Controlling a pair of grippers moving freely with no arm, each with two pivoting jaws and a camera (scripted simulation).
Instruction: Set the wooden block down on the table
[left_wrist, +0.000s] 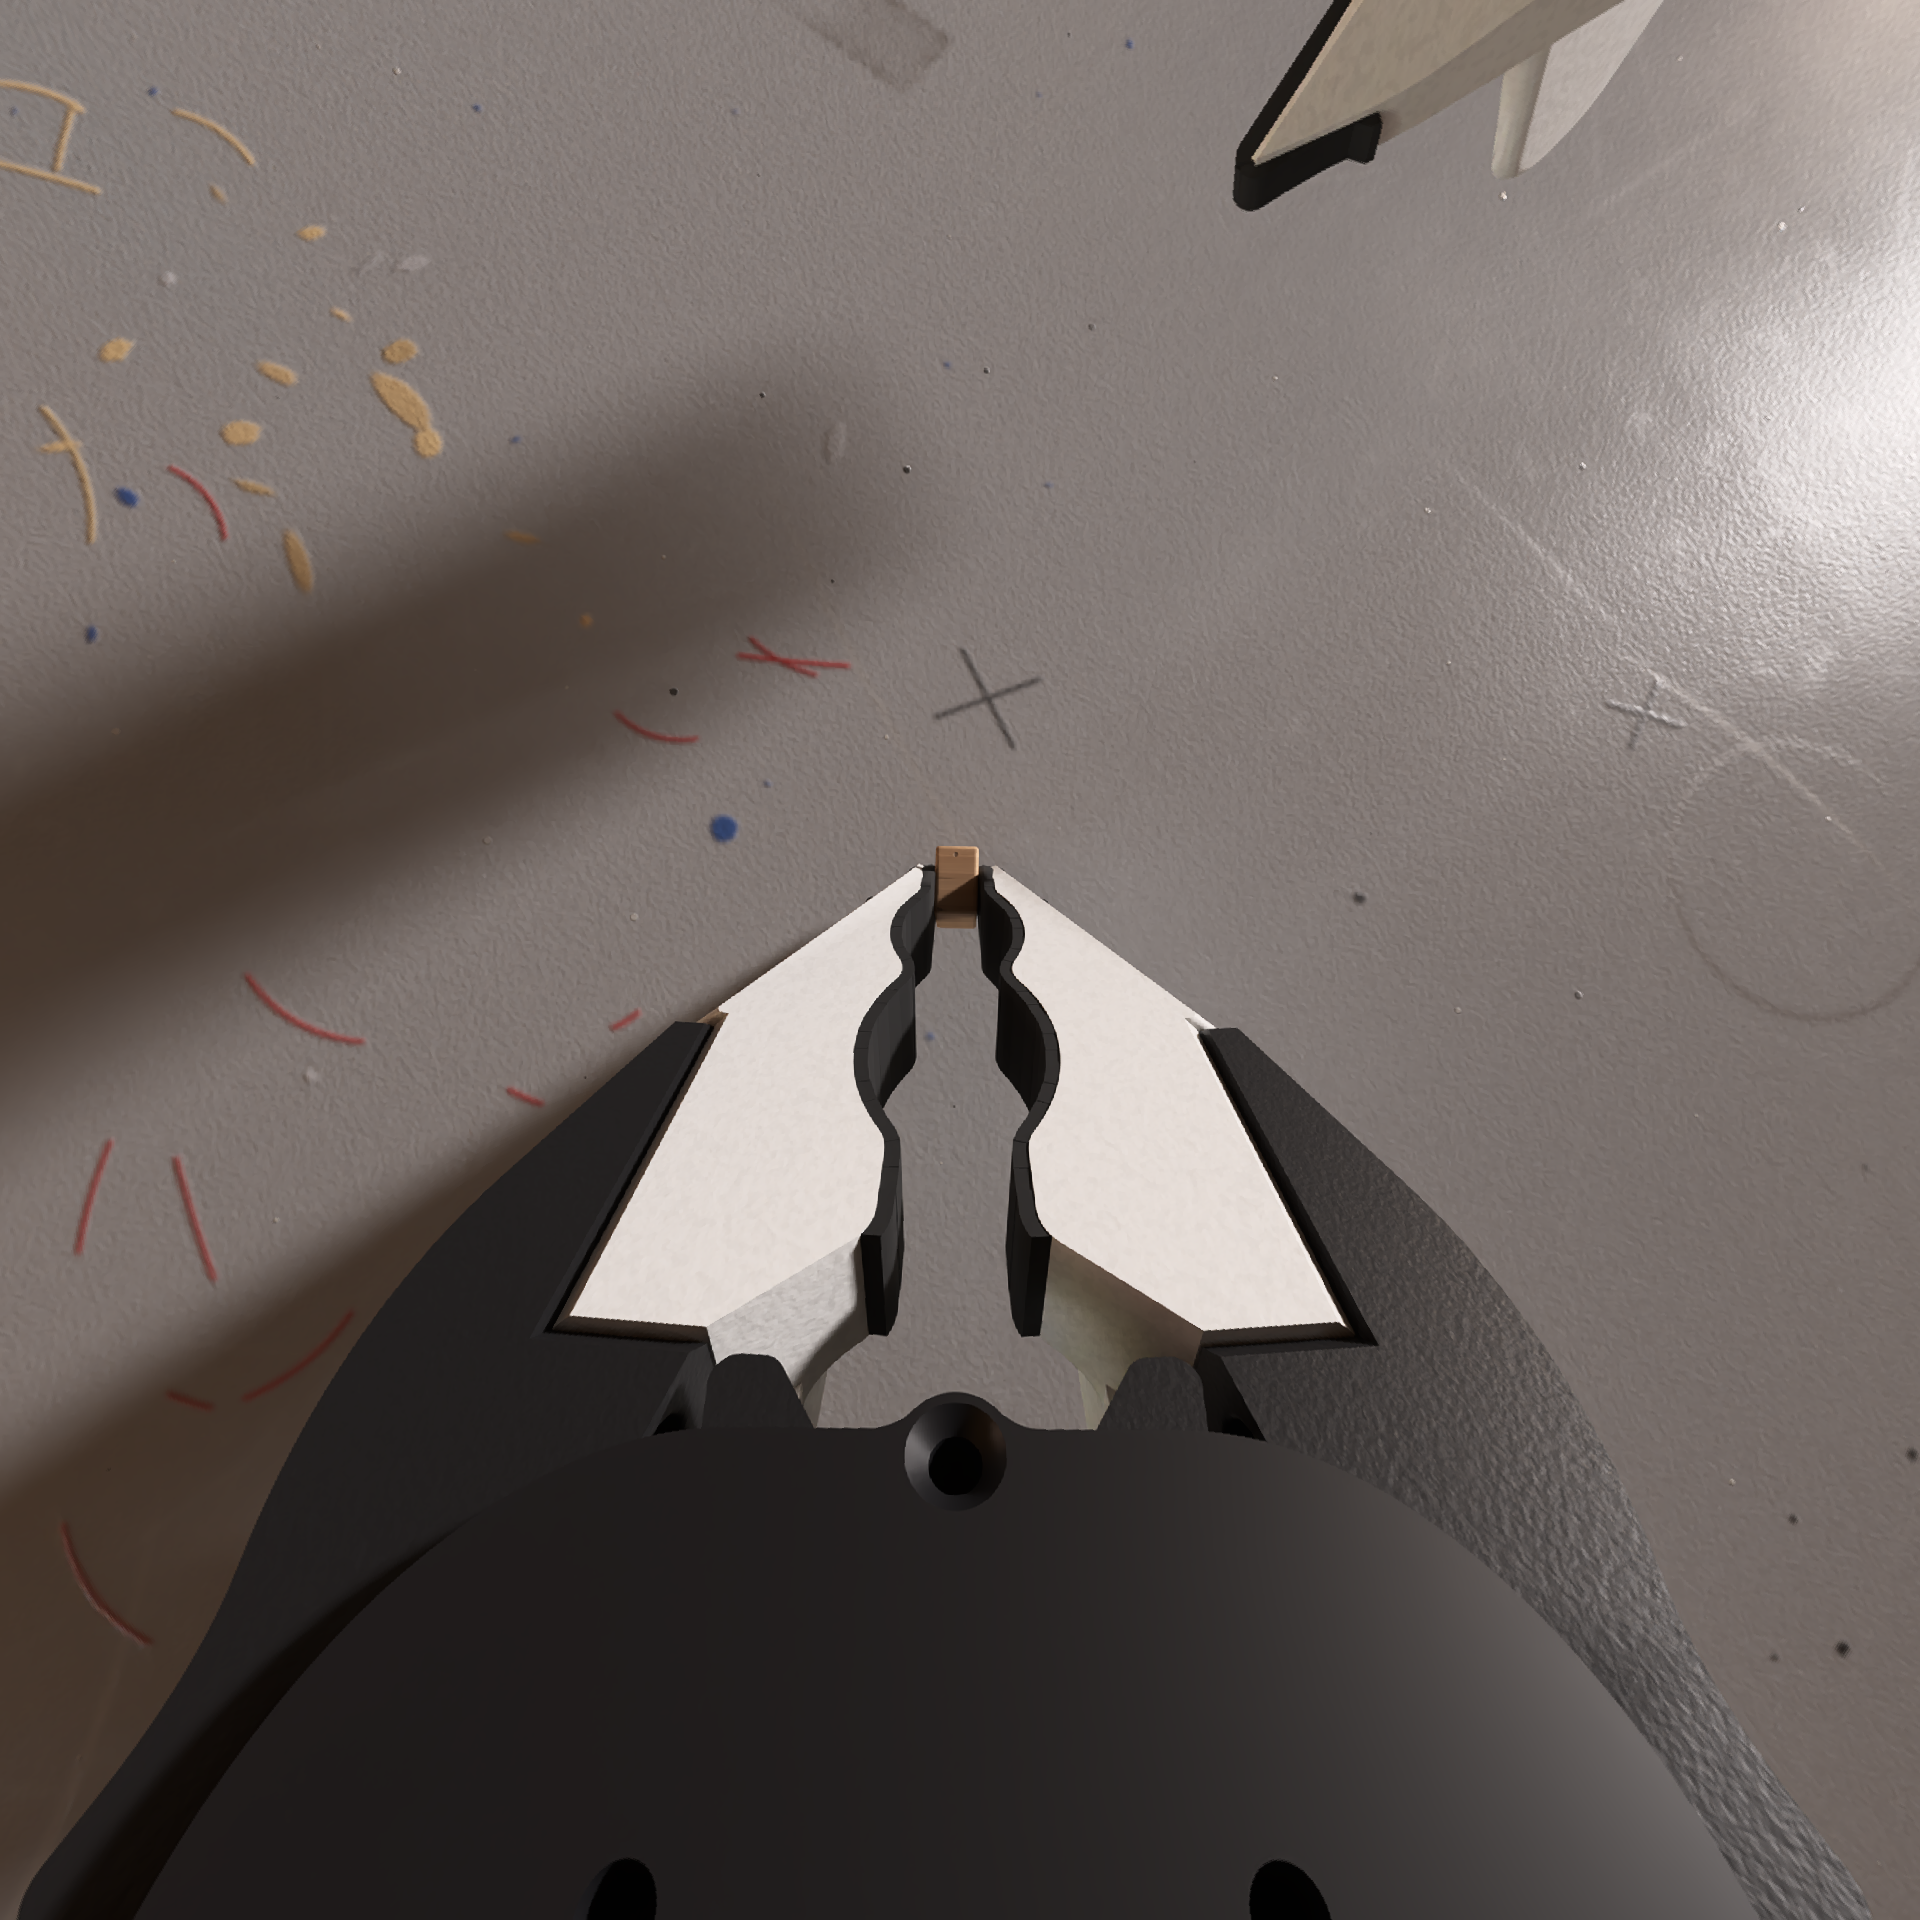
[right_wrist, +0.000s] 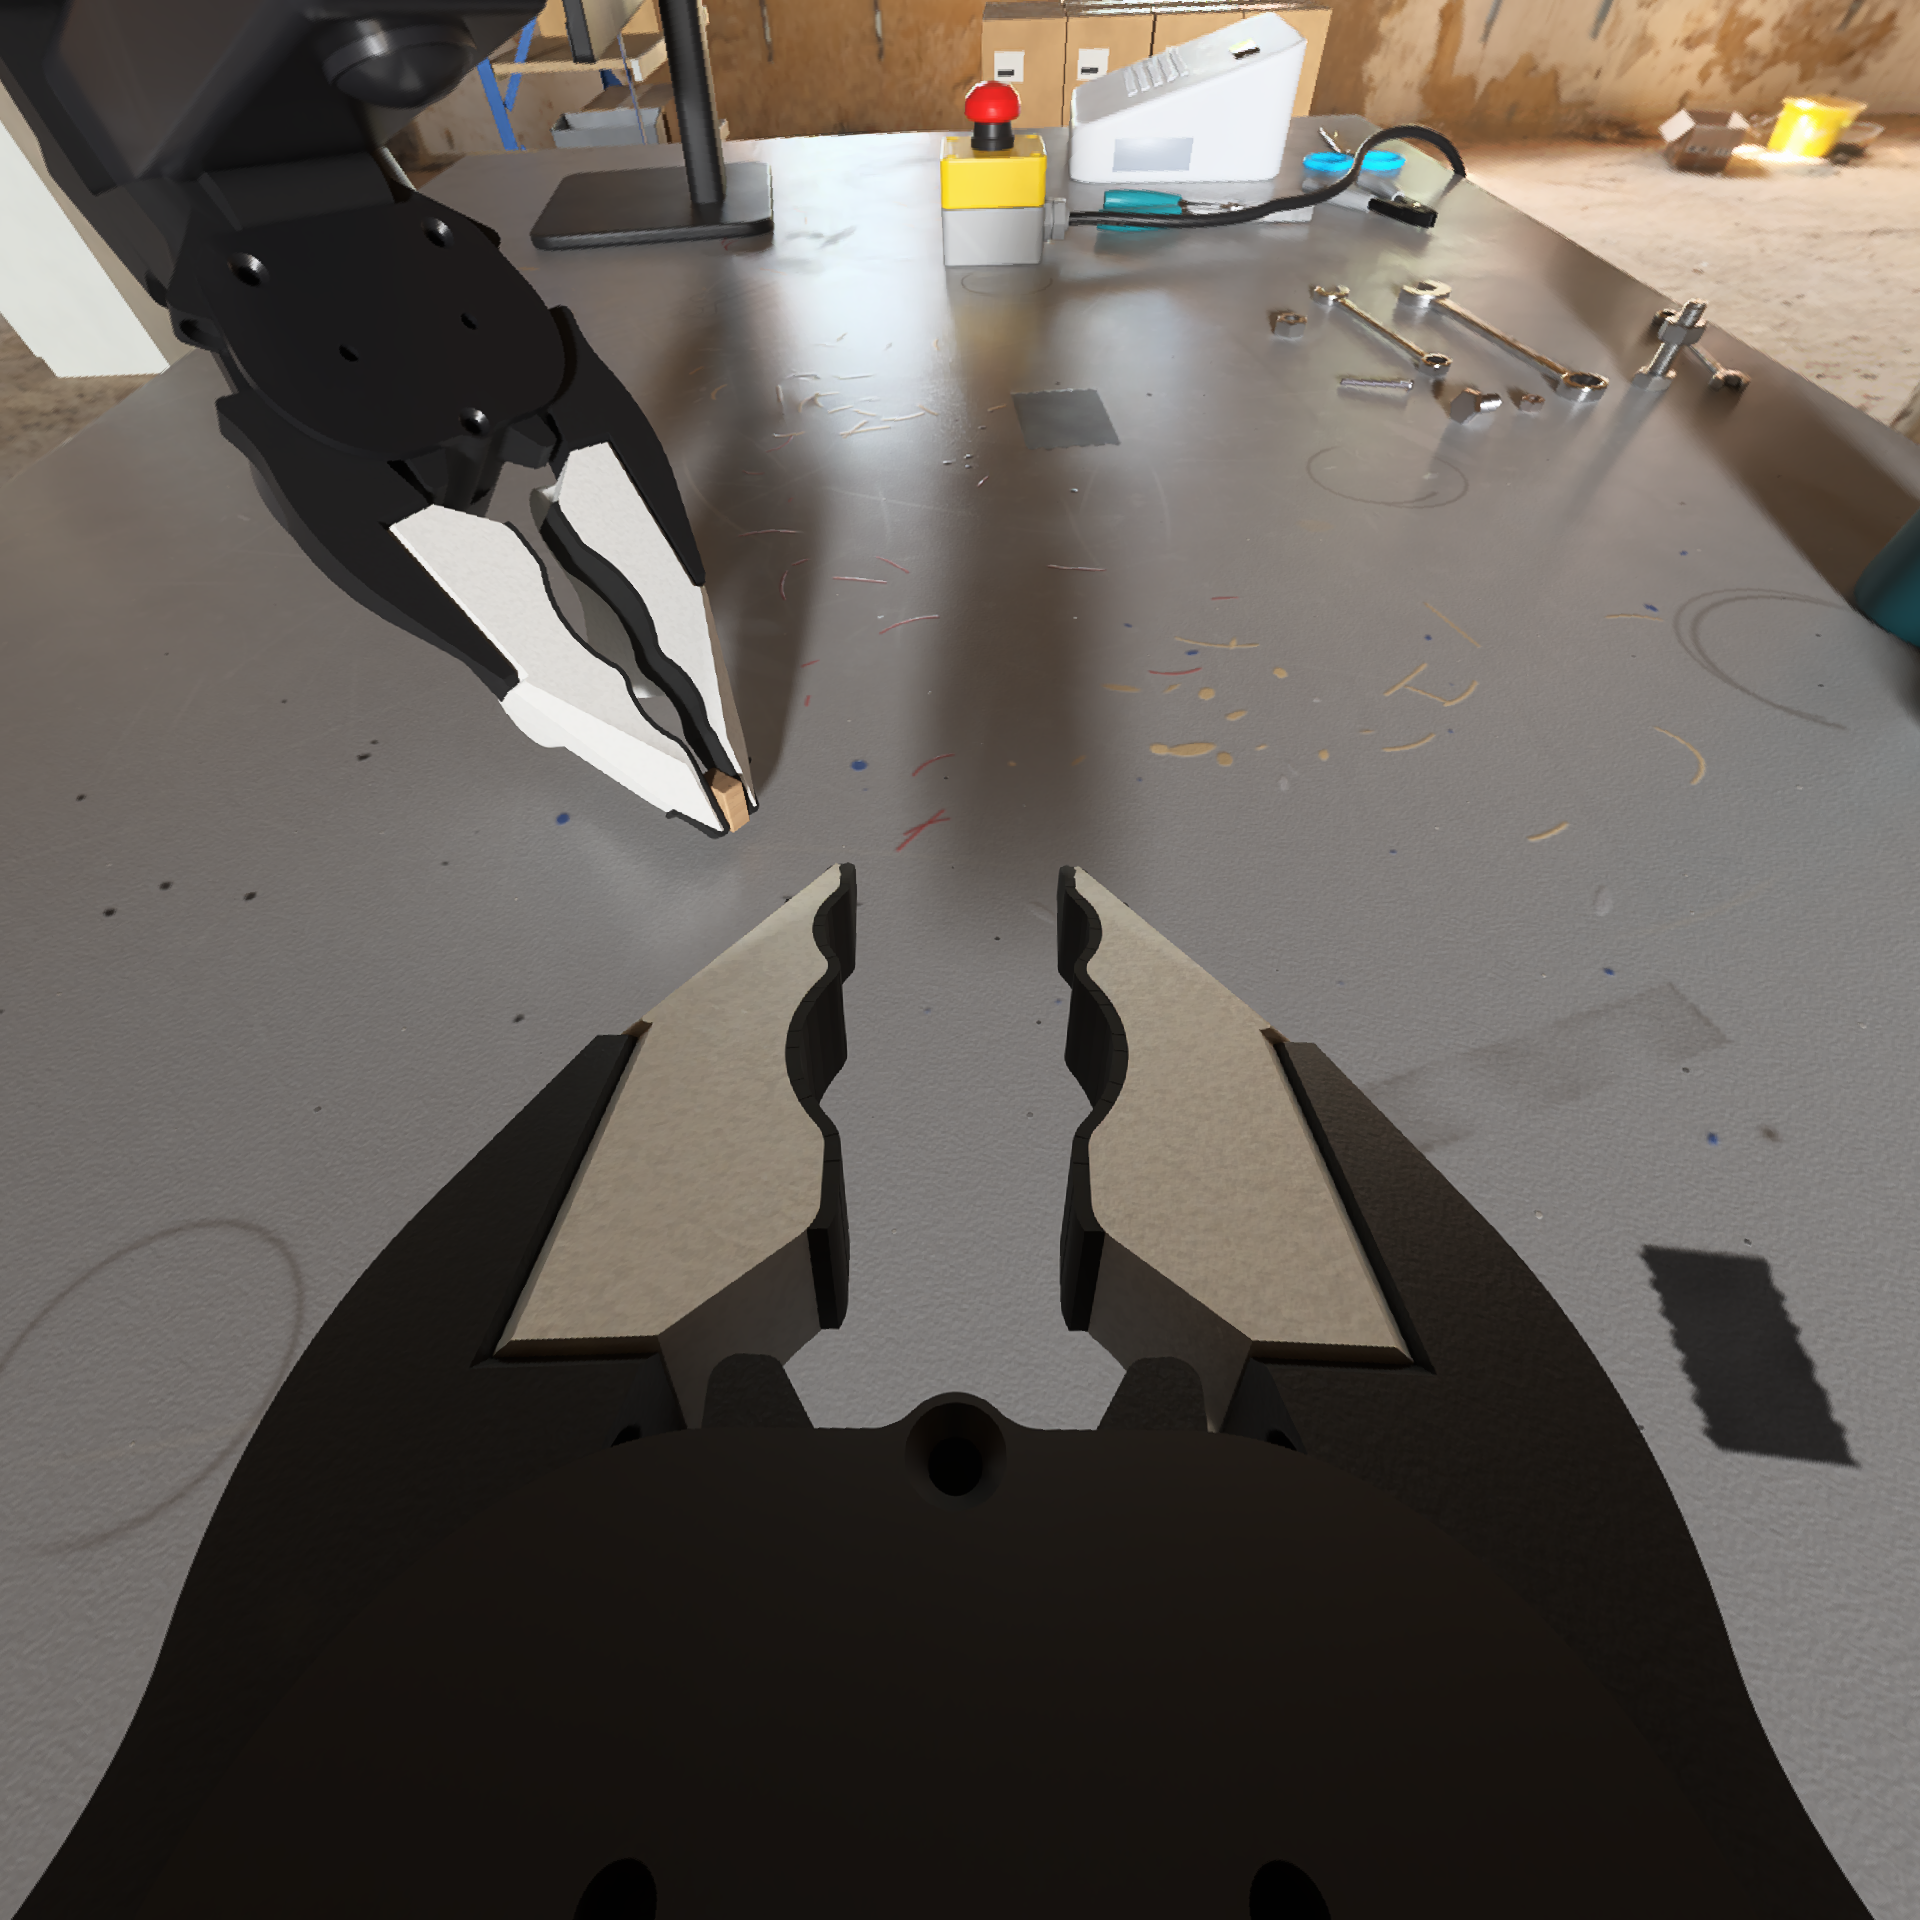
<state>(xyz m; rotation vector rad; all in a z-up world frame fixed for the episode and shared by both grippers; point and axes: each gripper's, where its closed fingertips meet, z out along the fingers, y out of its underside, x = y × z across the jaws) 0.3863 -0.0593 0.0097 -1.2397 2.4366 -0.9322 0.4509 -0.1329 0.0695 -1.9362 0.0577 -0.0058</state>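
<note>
A small tan wooden block (left_wrist: 956, 881) is pinched between the tips of my left gripper (left_wrist: 956, 896), which points steeply down at the grey table (left_wrist: 1247, 623). In the right wrist view the left gripper (right_wrist: 727, 805) comes in from the upper left, with the block (right_wrist: 730, 800) at its tips, close to or touching the table surface (right_wrist: 1247, 935). My right gripper (right_wrist: 956, 883) is open and empty, low over the table, just right of and nearer than the block. One right gripper finger (left_wrist: 1351, 94) shows at the top of the left wrist view.
At the table's far end stand a monitor stand (right_wrist: 675, 187), a yellow box with a red button (right_wrist: 992, 171), a white device (right_wrist: 1184, 104) and a black cable (right_wrist: 1299, 197). Wrenches and bolts (right_wrist: 1475, 343) lie far right. A dark patch (right_wrist: 1745, 1361) marks the near right.
</note>
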